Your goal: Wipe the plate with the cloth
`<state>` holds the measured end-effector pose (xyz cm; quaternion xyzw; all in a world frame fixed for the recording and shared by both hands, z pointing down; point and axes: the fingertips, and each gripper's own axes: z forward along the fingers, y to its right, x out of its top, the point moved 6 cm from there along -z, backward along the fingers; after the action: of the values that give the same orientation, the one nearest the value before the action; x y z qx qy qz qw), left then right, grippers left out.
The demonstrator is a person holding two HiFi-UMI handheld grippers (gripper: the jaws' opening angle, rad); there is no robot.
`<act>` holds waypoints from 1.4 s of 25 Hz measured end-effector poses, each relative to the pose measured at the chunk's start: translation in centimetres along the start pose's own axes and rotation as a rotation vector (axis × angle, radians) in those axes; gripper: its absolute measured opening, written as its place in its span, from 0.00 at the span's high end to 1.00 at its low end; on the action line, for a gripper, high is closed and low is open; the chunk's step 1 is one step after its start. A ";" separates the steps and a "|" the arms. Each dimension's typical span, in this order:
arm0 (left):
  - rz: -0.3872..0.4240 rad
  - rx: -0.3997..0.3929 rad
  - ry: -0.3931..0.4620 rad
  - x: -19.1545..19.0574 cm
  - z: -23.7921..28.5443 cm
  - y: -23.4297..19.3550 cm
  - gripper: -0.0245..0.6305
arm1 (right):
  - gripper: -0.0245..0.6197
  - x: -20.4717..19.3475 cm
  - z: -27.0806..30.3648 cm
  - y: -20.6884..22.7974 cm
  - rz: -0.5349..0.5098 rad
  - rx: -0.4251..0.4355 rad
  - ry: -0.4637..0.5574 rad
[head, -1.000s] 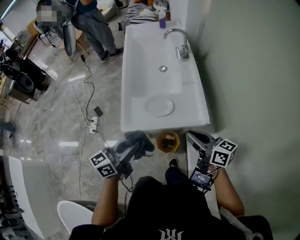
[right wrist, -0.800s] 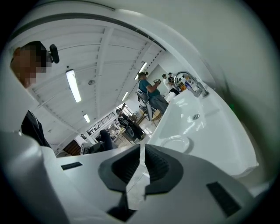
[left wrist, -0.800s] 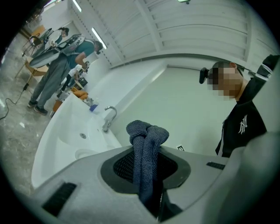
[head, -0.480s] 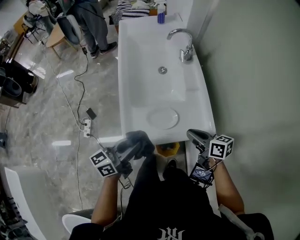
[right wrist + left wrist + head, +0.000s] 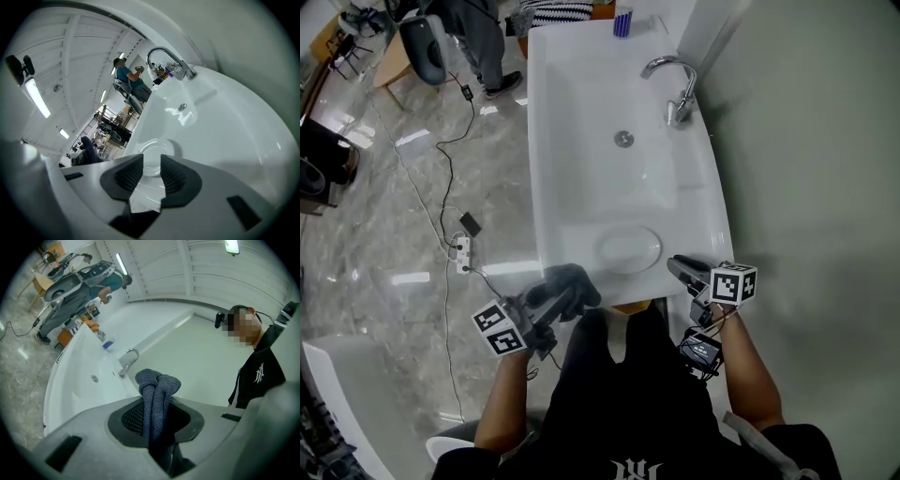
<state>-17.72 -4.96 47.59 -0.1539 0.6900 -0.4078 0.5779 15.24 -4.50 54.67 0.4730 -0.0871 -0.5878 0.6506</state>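
Observation:
A white plate (image 5: 628, 248) lies flat on the near end of the white sink (image 5: 581, 122); the right gripper view shows it just beyond the jaws (image 5: 157, 149). My left gripper (image 5: 565, 298) is shut on a bunched grey cloth (image 5: 572, 279) and hovers at the sink's near left corner. In the left gripper view the cloth (image 5: 157, 397) stands up between the pads. My right gripper (image 5: 680, 269) hangs over the near right rim, beside the plate. Its jaws (image 5: 151, 171) are opening, with nothing between them.
A chrome faucet (image 5: 675, 89) stands at the sink's right side, with the drain (image 5: 623, 139) mid-basin. A blue cup (image 5: 622, 23) sits at the far end. A power strip (image 5: 461, 251) and cable lie on the marble floor to the left. A person (image 5: 483, 28) stands far back.
Both grippers have moved forward and down to the sink's near edge, closer to the plate. The cloth stays clamped in the left gripper.

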 end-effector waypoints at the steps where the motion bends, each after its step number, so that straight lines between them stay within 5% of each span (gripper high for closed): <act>1: -0.003 0.009 0.001 0.0 0.2 -0.3 0.86 | 0.82 0.1 0.5 0.7 0.009 -0.003 -0.016; 10: -0.024 0.085 0.021 -0.8 2.1 -1.5 0.86 | 0.85 1.0 4.0 4.4 0.138 0.056 -0.103; 19: -0.036 0.098 0.022 -1.4 2.9 -2.0 0.86 | 0.85 1.1 5.9 6.1 0.196 0.023 -0.191; 35: -0.035 0.107 0.032 -1.0 2.4 -2.6 0.86 | 0.85 0.8 7.7 6.4 0.218 0.039 -0.269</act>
<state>-15.88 -6.82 50.16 -0.1283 0.6734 -0.4566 0.5670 14.69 -9.99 63.08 0.3904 -0.2357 -0.5700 0.6835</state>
